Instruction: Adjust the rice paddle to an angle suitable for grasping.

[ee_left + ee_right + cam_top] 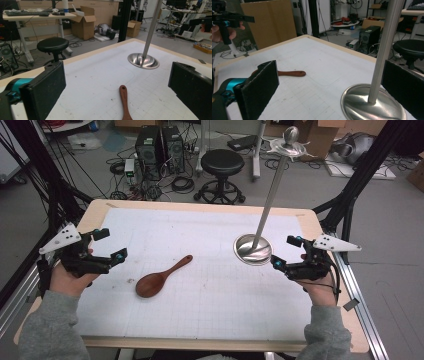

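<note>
Both the left gripper [112, 244] and right gripper [285, 251] gape empty; the right one sits just beside the tall metal stand [253, 249], and a careless nudge could topple it onto the wooden spoon [162, 277]

Black two-jaw left gripper [111, 245] and right gripper [285, 251] — jaws wide apart — held in grey-sleeved hands, pointing inward.
</note>
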The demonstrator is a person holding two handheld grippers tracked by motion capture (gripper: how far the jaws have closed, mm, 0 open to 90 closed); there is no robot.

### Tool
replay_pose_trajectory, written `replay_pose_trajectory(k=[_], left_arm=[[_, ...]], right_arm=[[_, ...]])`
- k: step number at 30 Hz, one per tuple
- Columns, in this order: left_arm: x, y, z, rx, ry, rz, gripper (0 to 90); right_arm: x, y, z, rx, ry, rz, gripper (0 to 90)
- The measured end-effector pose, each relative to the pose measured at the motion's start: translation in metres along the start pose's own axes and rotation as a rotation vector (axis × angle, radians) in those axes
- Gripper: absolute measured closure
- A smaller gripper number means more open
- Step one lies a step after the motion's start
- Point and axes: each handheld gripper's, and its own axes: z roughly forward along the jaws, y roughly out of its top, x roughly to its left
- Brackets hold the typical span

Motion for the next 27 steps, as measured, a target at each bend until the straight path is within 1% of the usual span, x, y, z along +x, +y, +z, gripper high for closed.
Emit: replay_pose_trajectory(k=[3, 6, 9, 10, 12, 13, 14, 15, 16, 17, 18, 19, 20, 21, 23, 24, 25, 26, 27], left_arm=[[0.0, -0.001, 0.002, 0.003, 0.008, 0.016, 1.8], [0.0, -0.002, 0.005, 0.009, 0.022, 0.02, 1.8], [0.001, -0.003, 0.007, 0.016, 0.025, 0.043, 1.8], [0.002, -0.004, 0.008, 0.026, 0.039, 0.06, 3.7], [0.002, -0.004, 0.009, 0.032, 0.043, 0.064, 9.6], [0.002, -0.005, 0.01, 0.036, 0.045, 0.064, 9.6], [0.002, -0.006, 0.012, 0.048, 0.053, 0.072, 17.1], [0.002, -0.006, 0.012, 0.048, 0.053, 0.072, 20.8], [0.002, -0.008, 0.016, 0.062, 0.087, 0.08, 26.5], [0.002, -0.008, 0.016, 0.062, 0.087, 0.08, 30.4], [0.004, -0.01, 0.019, 0.082, 0.128, 0.058, 32.8], [0.004, -0.01, 0.019, 0.082, 0.128, 0.058, 34.4], [0.005, -0.011, 0.021, 0.092, 0.134, 0.049, 34.4], [0.006, -0.013, 0.022, 0.099, 0.139, 0.045, 42.5], [0.007, -0.016, 0.026, 0.128, 0.149, 0.052, 48.2], [0.007, -0.019, 0.03, 0.148, 0.149, 0.066, 51.7], [0.007, -0.019, 0.03, 0.148, 0.149, 0.066, 54.4], [0.006, -0.02, 0.032, 0.158, 0.143, 0.075, 54.4], [0.005, -0.021, 0.035, 0.167, 0.143, 0.09, 58.5]], right_arm=[[0.001, 0.0, 0.0, 0.006, 0.002, -0.002, 0.2], [0.001, 0.0, -0.001, 0.008, 0.001, 0.003, 0.2], [0.001, 0.0, -0.001, 0.005, -0.002, -0.004, 0.2], [0.001, -0.001, -0.001, 0.011, -0.001, 0.001, 0.2], [0.001, -0.002, -0.001, 0.013, -0.003, -0.001, 0.2], [0.001, -0.002, -0.001, 0.013, -0.003, -0.001, 0.2], [0.001, -0.002, -0.002, 0.011, -0.003, -0.005, 0.2], [0.002, -0.003, -0.002, 0.014, -0.002, -0.004, 0.2], [0.002, -0.003, -0.002, 0.017, 0.0, 0.001, 0.2], [0.002, -0.003, -0.003, 0.015, -0.003, -0.004, 0.2], [0.003, -0.003, -0.003, 0.02, 0.0, -0.003, 0.2], [0.003, -0.003, -0.003, 0.02, 0.0, -0.003, 0.2], [0.003, -0.004, -0.003, 0.022, 0.003, -0.004, 0.2], [0.004, -0.004, -0.004, 0.029, 0.01, -0.011, 0.2], [0.005, -0.005, -0.004, 0.034, 0.011, -0.012, 0.2], [0.005, -0.005, -0.004, 0.037, 0.014, -0.016, 0.2], [0.006, -0.005, -0.004, 0.04, 0.016, -0.015, 0.2], [0.006, -0.005, -0.004, 0.04, 0.016, -0.015, 0.2], [0.006, -0.006, -0.004, 0.044, 0.016, -0.02, 0.2]])
